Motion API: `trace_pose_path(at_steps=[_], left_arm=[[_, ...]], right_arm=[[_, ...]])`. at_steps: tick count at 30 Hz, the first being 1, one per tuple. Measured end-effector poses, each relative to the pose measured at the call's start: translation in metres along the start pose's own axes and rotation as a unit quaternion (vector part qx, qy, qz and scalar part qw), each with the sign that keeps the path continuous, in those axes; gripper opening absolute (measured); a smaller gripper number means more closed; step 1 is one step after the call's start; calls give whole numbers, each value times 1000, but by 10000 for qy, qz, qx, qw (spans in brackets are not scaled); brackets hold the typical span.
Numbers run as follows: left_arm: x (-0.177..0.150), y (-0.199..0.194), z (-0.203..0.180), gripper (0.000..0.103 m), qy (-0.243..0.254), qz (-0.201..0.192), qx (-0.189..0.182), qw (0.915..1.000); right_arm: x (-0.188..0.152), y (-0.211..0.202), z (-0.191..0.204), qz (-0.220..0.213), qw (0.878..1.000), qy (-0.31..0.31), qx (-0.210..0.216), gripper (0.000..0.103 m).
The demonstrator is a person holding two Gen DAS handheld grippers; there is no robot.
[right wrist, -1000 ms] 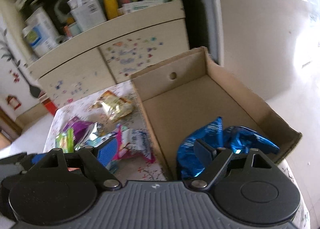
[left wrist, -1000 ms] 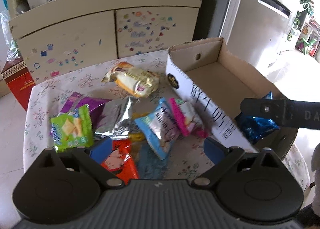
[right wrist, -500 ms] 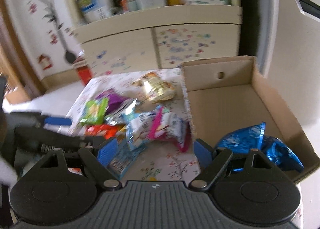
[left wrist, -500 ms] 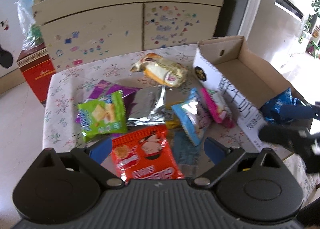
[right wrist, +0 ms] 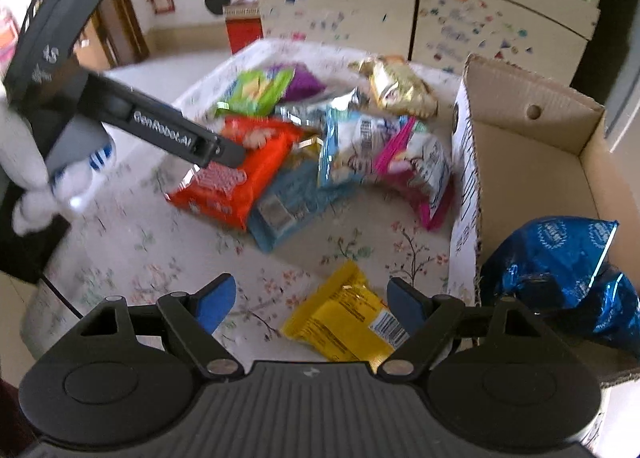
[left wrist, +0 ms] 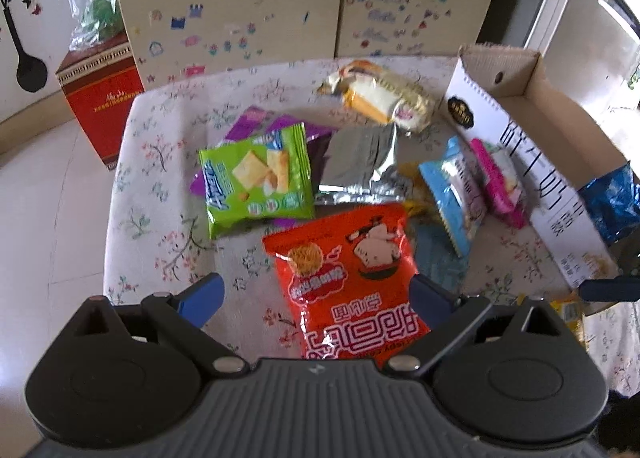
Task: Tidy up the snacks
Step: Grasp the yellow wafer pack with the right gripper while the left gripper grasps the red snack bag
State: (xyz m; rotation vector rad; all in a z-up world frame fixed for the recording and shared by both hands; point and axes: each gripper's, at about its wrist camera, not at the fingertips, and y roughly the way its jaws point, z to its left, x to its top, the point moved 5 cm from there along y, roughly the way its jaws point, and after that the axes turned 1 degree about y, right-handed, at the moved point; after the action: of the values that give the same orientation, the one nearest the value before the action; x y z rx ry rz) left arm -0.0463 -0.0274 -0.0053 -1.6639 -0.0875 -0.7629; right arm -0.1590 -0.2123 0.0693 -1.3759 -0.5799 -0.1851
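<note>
The snacks I'm sorting lie in a loose heap on the flowered tablecloth (left wrist: 160, 177). From my left wrist camera the red noodle packet (left wrist: 352, 282) is nearest, lying flat with its lower edge running under my left gripper (left wrist: 316, 294), whose blue pads stand wide apart on either side of it, gripping nothing. Beyond it sit the green cracker bag (left wrist: 256, 181), partly over a purple packet (left wrist: 260, 121), then a silver foil bag (left wrist: 360, 165) and a gold-wrapped cake (left wrist: 380, 97) at the far side. A light-blue packet (left wrist: 452, 189) and a pink one (left wrist: 500, 181) lean close against the outer wall of the cardboard box (left wrist: 532, 169).

From my right wrist camera, a yellow packet (right wrist: 344, 318) lies on the cloth just beside the box wall, between the spread pads of my right gripper (right wrist: 312, 302); the jaws are wide and I think not touching it, though the near end is hidden. Inside the box rests one blue foil bag (right wrist: 560, 270), in the near corner. My gloved left hand (right wrist: 36, 161) shows at the left edge, blurred.
</note>
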Motion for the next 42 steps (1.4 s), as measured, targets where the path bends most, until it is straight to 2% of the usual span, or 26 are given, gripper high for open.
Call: trace_pose_path(at_steps=[4, 10, 12, 16, 17, 20, 23, 28, 31, 35, 39, 41, 42], left_arm=[[-4, 9, -3, 98, 10, 155, -79, 9998], [-5, 14, -4, 100, -42, 147, -117, 9998], [-5, 13, -6, 100, -51, 139, -180, 9997], [-5, 9, -13, 100, 106, 45, -301, 9995], [-6, 10, -14, 100, 141, 48, -320, 9994], [-10, 15, -15, 100, 183, 139, -353, 9991], [-15, 17, -9, 100, 185, 199, -206, 9994], [-20, 19, 9, 98, 133, 252, 67, 9996], [-23, 19, 21, 98, 60, 302, 193, 9993], [-26, 20, 27, 98, 121, 305, 266, 9991], [-28, 24, 25, 99, 134, 323, 150, 9993], [-27, 25, 24, 99, 201, 264, 201, 9992], [-26, 24, 24, 99, 226, 229, 227, 9992]], right_arm=[[-8, 13, 2, 258, 9985, -402, -259, 87], [-20, 28, 7, 551, 9916, -1016, -582, 88], [-22, 31, 6, 610, 9896, -1097, -707, 89], [-22, 29, 5, 617, 9905, -1021, -683, 87], [-22, 29, 4, 631, 9912, -977, -635, 83], [-20, 31, 3, 656, 9927, -840, -572, 78], [-17, 31, 5, 642, 9937, -737, -553, 72], [-10, 33, 12, 627, 9974, -232, -252, 70], [1, 37, 11, 621, 9966, 527, 83, 70], [9, 43, 0, 528, 9873, 1454, 355, 72], [11, 43, -4, 481, 9855, 1587, 367, 75], [10, 42, -2, 507, 9880, 1423, 332, 84], [10, 42, -1, 516, 9894, 1328, 276, 85]])
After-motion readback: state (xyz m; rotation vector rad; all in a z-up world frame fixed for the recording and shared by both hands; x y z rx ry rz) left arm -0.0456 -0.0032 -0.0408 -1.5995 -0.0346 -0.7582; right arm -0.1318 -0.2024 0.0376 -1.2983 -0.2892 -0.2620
